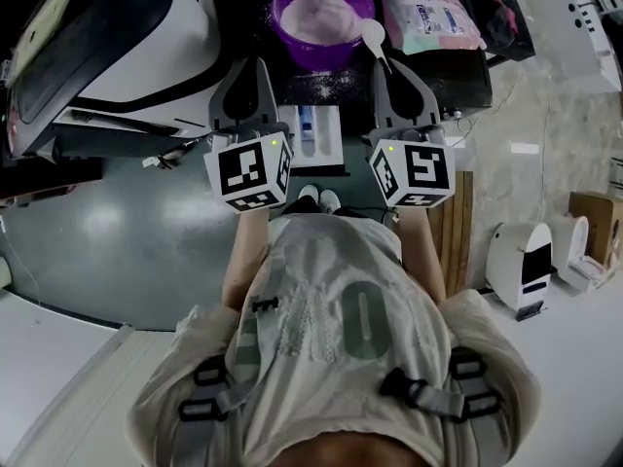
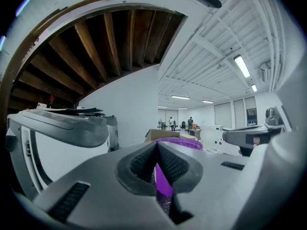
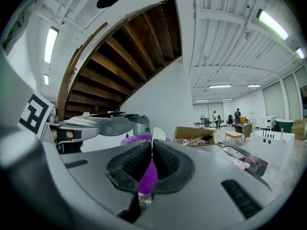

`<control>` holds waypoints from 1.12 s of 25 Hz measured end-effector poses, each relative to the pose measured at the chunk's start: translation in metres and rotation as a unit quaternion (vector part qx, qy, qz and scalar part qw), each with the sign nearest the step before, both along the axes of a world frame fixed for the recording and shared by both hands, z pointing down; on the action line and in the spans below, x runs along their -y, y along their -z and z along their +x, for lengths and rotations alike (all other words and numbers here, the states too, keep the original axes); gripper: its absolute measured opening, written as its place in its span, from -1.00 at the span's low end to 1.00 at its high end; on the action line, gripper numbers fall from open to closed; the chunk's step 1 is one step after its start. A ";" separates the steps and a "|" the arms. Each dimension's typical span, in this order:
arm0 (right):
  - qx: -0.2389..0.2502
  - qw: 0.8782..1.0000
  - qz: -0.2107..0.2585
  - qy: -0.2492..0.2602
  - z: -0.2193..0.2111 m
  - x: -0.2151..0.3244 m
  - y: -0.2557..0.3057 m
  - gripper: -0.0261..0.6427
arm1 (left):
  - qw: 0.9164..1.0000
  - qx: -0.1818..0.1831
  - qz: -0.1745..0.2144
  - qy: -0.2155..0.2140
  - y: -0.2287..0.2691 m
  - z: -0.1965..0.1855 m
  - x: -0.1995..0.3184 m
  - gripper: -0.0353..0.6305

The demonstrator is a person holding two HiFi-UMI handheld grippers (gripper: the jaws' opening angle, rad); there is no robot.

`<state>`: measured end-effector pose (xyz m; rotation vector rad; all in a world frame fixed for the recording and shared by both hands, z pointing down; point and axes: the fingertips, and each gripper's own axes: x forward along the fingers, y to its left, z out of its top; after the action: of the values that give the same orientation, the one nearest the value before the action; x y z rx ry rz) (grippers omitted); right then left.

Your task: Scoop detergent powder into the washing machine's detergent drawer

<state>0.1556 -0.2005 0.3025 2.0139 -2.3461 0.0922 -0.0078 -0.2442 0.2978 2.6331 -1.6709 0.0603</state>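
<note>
- One washing machine (image 1: 117, 37) stands at the left, and its single drawer (image 1: 316, 134) is pulled out below the dark surface (image 1: 443, 66), probably to take the powder.
- One purple bowl (image 1: 316, 56) holds the detergent powder (image 1: 321, 16) right by the drawer, so it is a short carry.
- One detergent packet (image 1: 426, 16) lies beside the bowl, off to the right.
- There are two tongs. The left tongs (image 1: 255, 66) are pressed together on nothing and idle near the bowl. The right tongs (image 1: 387, 66) pinch the handle of the one white spoon (image 1: 374, 33), its scoop at the bowl's rim, ready to dip.
</note>
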 end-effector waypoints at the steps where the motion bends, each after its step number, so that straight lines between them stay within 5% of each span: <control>1: -0.003 1.000 -0.001 -0.001 0.001 0.006 0.006 -0.89 | 1.000 0.000 0.000 -0.002 0.006 0.002 0.005 -0.83; 18: -0.026 1.000 -0.015 0.009 0.017 0.063 0.045 -0.89 | 1.000 0.010 -0.006 0.000 0.041 0.012 0.053 -0.83; 28: -0.127 0.984 -0.087 0.084 0.009 0.096 0.031 -0.89 | 1.000 0.010 -0.021 0.007 0.024 0.013 0.050 -0.83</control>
<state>0.1649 -0.2960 0.2718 1.6346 -2.2487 0.0306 0.0049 -0.2945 0.2733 2.5981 -1.6748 0.1193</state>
